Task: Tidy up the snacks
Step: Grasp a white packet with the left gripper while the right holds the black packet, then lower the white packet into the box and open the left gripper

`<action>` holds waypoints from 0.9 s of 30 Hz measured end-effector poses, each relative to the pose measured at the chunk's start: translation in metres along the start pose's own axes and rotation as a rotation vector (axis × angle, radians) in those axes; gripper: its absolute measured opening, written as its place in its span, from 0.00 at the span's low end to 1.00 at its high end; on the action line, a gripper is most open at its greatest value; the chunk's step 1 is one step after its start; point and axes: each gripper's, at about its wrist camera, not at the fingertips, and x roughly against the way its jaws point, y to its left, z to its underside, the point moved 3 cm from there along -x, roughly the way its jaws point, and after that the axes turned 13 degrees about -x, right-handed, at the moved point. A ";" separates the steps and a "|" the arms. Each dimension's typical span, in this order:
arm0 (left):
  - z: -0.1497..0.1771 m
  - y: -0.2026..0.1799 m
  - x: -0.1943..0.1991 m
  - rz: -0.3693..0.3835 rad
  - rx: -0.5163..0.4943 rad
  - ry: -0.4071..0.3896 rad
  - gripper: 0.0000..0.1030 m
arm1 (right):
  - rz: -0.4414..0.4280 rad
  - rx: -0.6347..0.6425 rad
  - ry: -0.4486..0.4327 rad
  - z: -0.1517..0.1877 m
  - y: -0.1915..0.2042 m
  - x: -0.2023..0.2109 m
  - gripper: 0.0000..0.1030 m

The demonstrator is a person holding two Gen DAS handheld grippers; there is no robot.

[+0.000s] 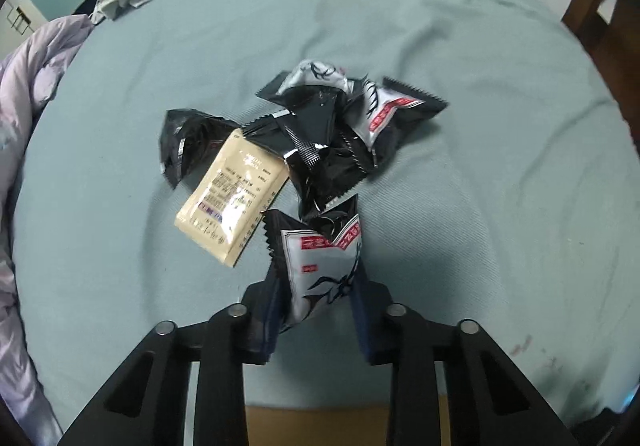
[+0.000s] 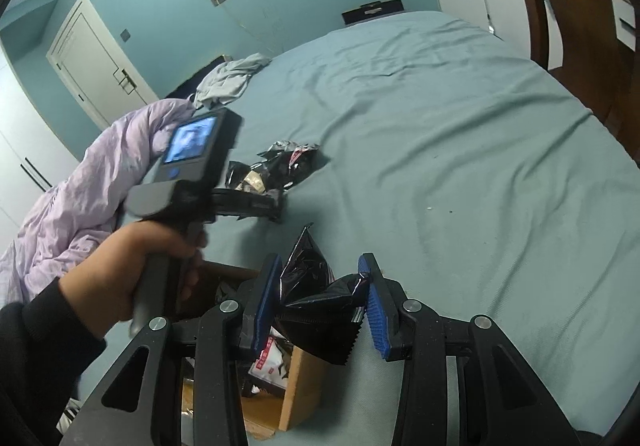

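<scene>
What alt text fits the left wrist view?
The left gripper pinches a white-and-black snack packet above a teal bed. Just ahead lies a pile of black packets with one beige sachet.

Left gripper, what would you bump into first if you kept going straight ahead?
Probably the pile of black snack packets on the bed, right beyond the white packet the left gripper holds. Depth is hard to judge.

bedsheet [image 1: 440,25]: matt teal cloth, creased | black snack packets [image 1: 320,149]: glossy crinkled foil | beige sachet [image 1: 232,197]: smooth, slight sheen | quilt [image 1: 24,93], left edge: lilac puffy cloth | pads [image 2: 376,310]: ribbed blue | box [image 2: 300,386], bottom: bare wood
</scene>
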 end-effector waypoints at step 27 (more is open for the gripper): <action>0.145 -0.040 0.086 0.077 -0.241 -0.109 0.26 | 0.108 0.109 -0.028 0.013 0.022 0.006 0.37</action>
